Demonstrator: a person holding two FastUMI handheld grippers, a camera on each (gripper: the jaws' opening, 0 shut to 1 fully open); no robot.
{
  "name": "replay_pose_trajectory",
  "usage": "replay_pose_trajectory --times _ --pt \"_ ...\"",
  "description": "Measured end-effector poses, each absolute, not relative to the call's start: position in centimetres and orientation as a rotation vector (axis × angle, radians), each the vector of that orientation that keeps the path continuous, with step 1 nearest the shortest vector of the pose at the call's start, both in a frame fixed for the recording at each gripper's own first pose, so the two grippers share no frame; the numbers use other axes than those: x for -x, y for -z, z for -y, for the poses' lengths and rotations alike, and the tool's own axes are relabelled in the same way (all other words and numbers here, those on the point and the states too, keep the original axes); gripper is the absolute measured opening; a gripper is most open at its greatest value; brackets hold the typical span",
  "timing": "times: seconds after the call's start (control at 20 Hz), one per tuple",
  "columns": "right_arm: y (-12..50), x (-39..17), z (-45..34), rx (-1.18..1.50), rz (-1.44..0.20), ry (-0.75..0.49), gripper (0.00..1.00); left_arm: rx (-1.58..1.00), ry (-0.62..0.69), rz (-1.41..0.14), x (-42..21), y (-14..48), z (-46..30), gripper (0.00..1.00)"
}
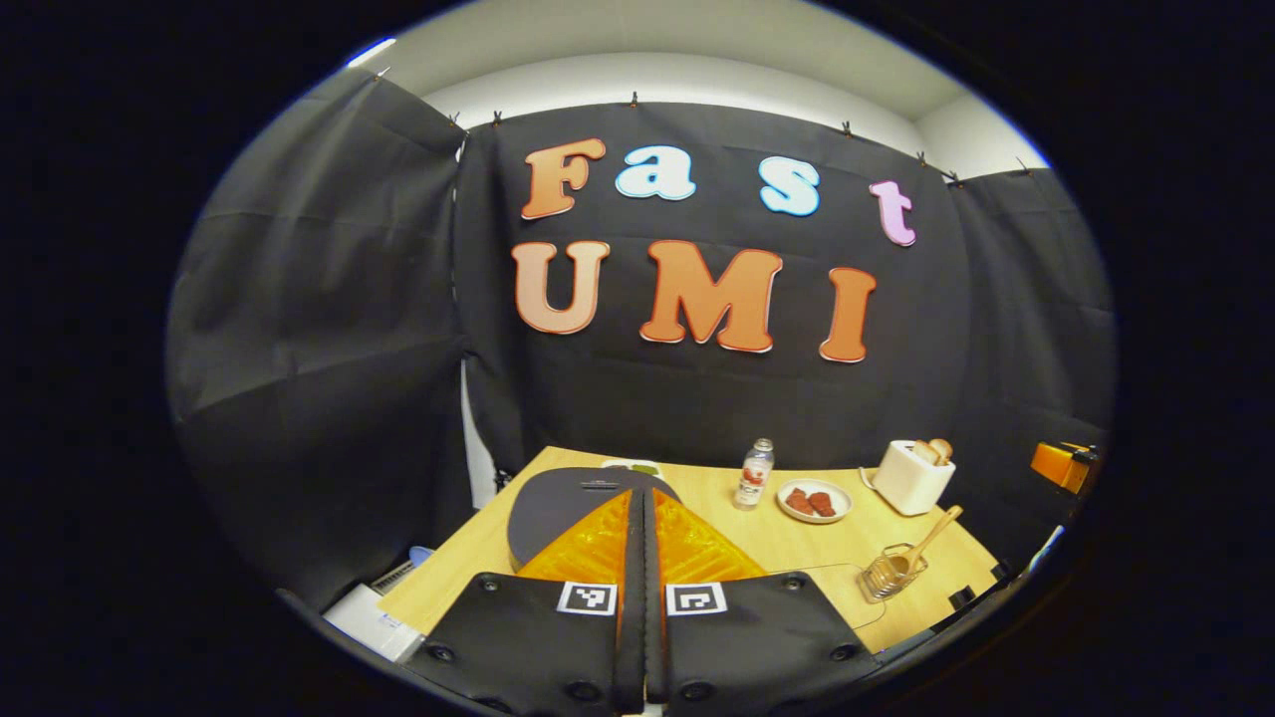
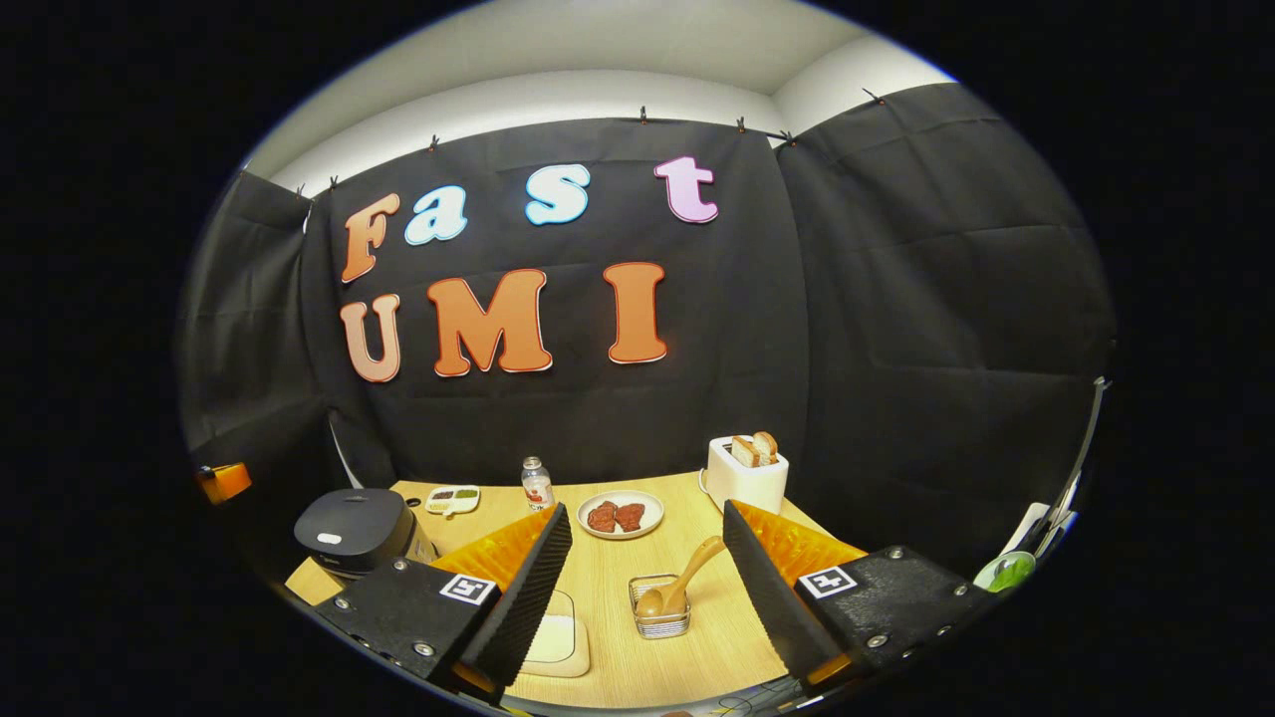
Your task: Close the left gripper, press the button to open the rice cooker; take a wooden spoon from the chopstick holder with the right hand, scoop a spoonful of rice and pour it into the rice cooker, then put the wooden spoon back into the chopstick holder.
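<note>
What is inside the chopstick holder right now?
The wooden spoon stands in the chopstick holder, bowl down, handle leaning up toward the toaster. Nothing else shows through its wire sides, though its floor under the spoon's bowl is hidden.

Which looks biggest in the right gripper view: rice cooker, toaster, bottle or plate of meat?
As they look there, largest first:
1. Rice cooker, though it sits nearer the camera.
2. Toaster.
3. Plate of meat, close to the toaster, so that order is unsure.
4. Bottle.
</note>
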State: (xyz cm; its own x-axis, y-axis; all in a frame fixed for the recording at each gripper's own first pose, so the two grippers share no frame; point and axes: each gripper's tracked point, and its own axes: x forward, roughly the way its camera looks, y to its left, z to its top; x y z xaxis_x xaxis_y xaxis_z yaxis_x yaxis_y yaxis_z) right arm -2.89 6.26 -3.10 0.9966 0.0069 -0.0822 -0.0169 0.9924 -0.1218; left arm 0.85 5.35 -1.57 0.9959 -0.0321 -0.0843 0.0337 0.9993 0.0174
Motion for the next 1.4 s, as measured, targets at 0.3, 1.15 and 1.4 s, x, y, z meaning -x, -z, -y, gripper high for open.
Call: replay_pose_trajectory --times 0.3,1.15,1.4 --pt "3.3 2.8 -6.5 0.129 -0.087 -0.010 0.95 -0.064 0.068 -0.133 -3.8 3.7 -6.1 0.04" --pt "5.4 3.1 -4.8 0.193 -0.154 0.040 0.95 -0.034 0.011 -0.416 -12.0 16.0 -10.1 0.05" --pt "6.3 3.2 -5.1 0.210 -0.182 0.030 0.95 -0.002 0.028 -0.435 -11.8 16.7 -10.2 0.05"
